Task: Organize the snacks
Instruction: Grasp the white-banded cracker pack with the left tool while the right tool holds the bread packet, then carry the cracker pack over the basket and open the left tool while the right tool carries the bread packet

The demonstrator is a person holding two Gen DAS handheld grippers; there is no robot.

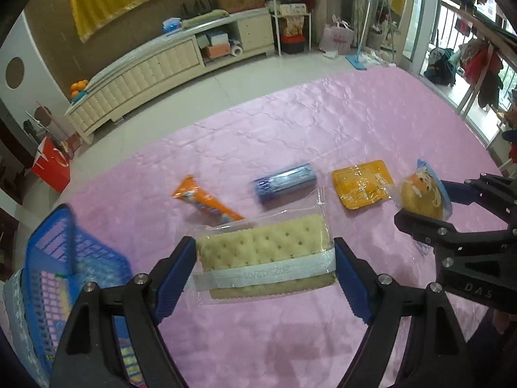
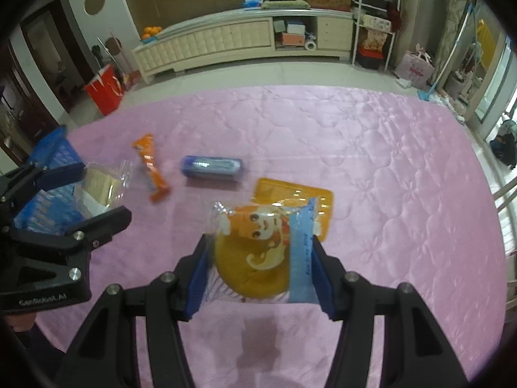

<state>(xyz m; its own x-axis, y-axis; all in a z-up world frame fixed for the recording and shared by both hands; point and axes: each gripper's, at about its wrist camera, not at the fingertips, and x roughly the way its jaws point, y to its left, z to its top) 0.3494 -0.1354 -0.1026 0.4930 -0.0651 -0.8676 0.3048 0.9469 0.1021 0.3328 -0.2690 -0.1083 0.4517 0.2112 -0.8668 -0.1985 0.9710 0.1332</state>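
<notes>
My left gripper (image 1: 265,255) is shut on a clear-wrapped cracker pack (image 1: 263,242), lifted above the pink cloth (image 1: 290,129). My right gripper (image 2: 260,258) is shut on a round cake in a cartoon wrapper (image 2: 258,252), also held off the cloth. In the left wrist view the right gripper (image 1: 420,200) shows at the right with the cake (image 1: 420,194). The left gripper (image 2: 93,194) and cracker pack (image 2: 100,184) appear at the left of the right wrist view. On the cloth lie an orange stick pack (image 1: 206,202), a blue roll pack (image 1: 284,182) and a yellow flat pack (image 1: 362,184).
A blue mesh basket (image 1: 64,252) stands at the table's left edge, with some packets inside it. Beyond the table are a tiled floor, a long cream cabinet (image 1: 155,74), a red bag (image 1: 51,165) and a white shelf rack (image 1: 287,9).
</notes>
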